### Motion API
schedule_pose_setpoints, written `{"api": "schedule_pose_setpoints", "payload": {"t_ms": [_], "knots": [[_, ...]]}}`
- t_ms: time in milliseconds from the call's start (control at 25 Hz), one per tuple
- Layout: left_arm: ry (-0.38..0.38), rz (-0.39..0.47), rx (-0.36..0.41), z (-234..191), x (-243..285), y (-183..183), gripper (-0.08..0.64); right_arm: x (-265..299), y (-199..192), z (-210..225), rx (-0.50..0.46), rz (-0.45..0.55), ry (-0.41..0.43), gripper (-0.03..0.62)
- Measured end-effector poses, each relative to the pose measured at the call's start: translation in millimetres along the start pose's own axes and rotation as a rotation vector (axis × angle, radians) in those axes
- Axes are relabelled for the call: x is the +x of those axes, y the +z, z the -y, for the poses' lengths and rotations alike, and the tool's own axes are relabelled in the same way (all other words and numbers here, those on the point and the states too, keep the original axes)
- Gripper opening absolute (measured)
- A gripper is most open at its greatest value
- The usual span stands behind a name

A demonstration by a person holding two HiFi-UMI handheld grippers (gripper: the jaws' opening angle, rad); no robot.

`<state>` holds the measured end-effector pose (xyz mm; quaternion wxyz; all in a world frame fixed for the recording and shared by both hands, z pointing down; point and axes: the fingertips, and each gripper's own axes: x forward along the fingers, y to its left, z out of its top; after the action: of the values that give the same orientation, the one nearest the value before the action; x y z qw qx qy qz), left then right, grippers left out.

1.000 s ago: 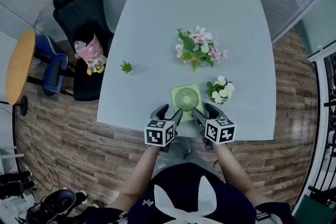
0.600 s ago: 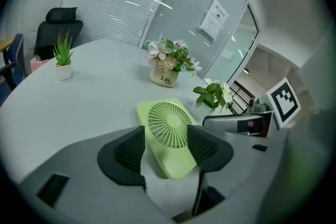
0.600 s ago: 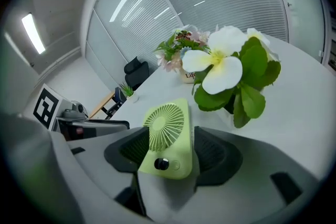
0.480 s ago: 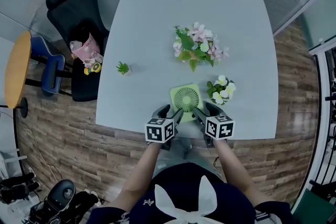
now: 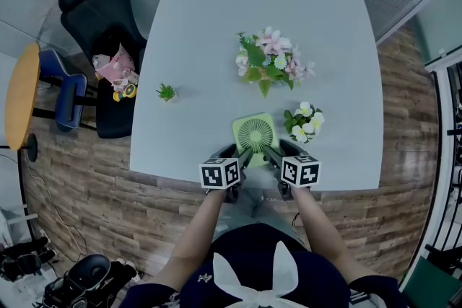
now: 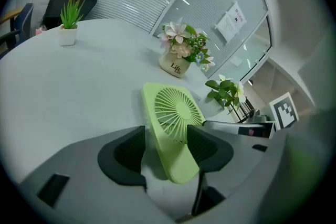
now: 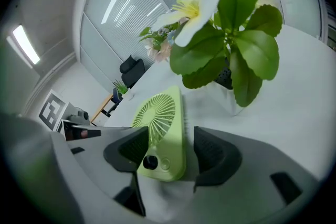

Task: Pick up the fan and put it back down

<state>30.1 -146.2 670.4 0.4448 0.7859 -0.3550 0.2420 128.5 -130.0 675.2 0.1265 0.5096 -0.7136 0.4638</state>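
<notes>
A light green square fan [image 5: 254, 135] lies face up near the front edge of the pale table [image 5: 209, 25]. My left gripper [image 5: 235, 154] is at the fan's near left corner and my right gripper [image 5: 276, 152] is at its near right corner. In the left gripper view the fan [image 6: 176, 113] sits slanted between the jaws of the left gripper [image 6: 165, 147], with a gap at the left jaw. In the right gripper view the fan [image 7: 160, 128], button end nearest, lies between the jaws of the right gripper [image 7: 170, 152], with a gap at the right jaw. Both stand open.
A pot of pink flowers [image 5: 271, 61] stands behind the fan. A small white-flowered plant [image 5: 303, 123] stands close by its right side. A tiny green plant [image 5: 167, 91] is at the table's left edge. A black chair [image 5: 97, 11] with a pink toy [image 5: 115, 67] stands on the left.
Both grippers have edged forward a little onto the fan's near corners, and their jaws look narrower. The fan has kept its place on the table.
</notes>
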Motion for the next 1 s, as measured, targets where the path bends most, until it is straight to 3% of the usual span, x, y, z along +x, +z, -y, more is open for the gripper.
{"api": "schedule_pose_setpoints", "payload": {"t_ms": [600,1000], "knots": [[-0.075,0.03,-0.156,-0.5,7.8,-6.8,0.216,8.3,-6.8,-3.9,0.04,-0.016,0.082,0.215],[-0.086,0.042,-0.177,0.5,6.0,-6.0,0.207,6.7,-8.2,-6.9,0.03,-0.024,0.073,0.213]]}}
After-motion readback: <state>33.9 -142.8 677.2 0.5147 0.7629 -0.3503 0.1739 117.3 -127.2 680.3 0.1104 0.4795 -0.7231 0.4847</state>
